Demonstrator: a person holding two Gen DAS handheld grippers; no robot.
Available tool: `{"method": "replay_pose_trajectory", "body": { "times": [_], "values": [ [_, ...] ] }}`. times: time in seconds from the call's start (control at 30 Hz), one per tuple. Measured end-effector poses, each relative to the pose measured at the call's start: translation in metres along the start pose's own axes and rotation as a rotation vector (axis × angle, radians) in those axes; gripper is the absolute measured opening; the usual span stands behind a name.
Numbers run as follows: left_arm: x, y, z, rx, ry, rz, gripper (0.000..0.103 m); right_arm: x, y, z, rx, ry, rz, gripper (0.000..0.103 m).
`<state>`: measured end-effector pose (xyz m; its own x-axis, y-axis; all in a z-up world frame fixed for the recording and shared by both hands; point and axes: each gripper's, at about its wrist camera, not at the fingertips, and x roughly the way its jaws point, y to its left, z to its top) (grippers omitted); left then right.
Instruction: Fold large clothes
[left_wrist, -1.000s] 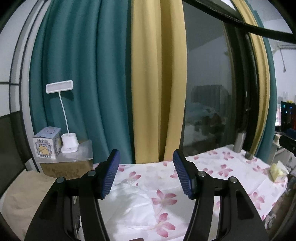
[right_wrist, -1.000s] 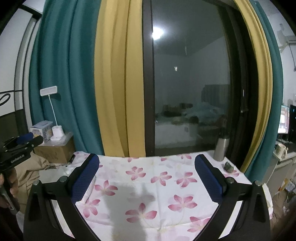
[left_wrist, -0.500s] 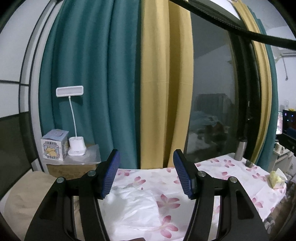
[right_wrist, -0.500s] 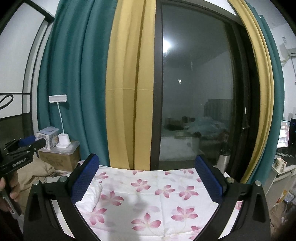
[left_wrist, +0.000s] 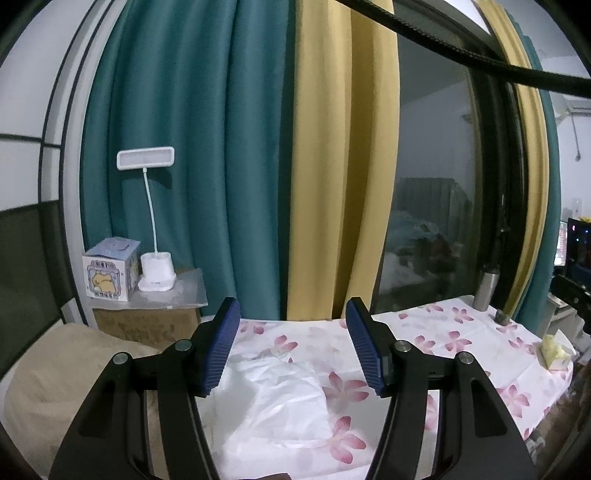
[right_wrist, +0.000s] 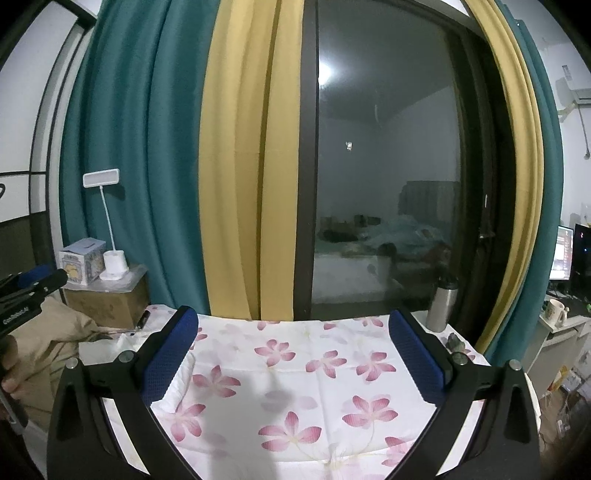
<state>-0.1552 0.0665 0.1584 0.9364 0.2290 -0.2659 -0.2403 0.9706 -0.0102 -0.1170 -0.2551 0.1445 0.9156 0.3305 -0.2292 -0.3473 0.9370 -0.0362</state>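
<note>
Teal and yellow curtains (left_wrist: 236, 166) hang behind the table (right_wrist: 295, 398), whose flowered cloth fills the lower middle of both my views. Both my grippers hang above it with nothing between the pads: my left gripper (left_wrist: 291, 347) spread moderately, my right gripper (right_wrist: 293, 354) spread wide. A white garment (left_wrist: 273, 402) lies on the cloth at the lower centre of the left view, looking like a compact, puffy bundle; in the right view only its corner shows at lower left. Whether it is a finished fold or a heap waiting to be spread, I cannot judge. Any grip should pinch an outer edge cleanly, without catching the tablecloth beneath. Open room lies across the flowered cloth to the right of the garment. A steel bottle (right_wrist: 441, 308) stands at the far right corner, and a box with a lamp (left_wrist: 155, 236) sits beyond the left end, so wide sweeps should stay short of both.
</note>
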Motion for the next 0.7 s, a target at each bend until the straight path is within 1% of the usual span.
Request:
{"method": "replay_pose_trajectory", "body": {
  "times": [0.7],
  "values": [
    [0.0017, 0.0034, -0.0046, -0.001, 0.009, 0.008, 0.063, 0.0034, 0.0006, -0.0022, -0.001, 0.014, 0.001, 0.102]
  ]
}}
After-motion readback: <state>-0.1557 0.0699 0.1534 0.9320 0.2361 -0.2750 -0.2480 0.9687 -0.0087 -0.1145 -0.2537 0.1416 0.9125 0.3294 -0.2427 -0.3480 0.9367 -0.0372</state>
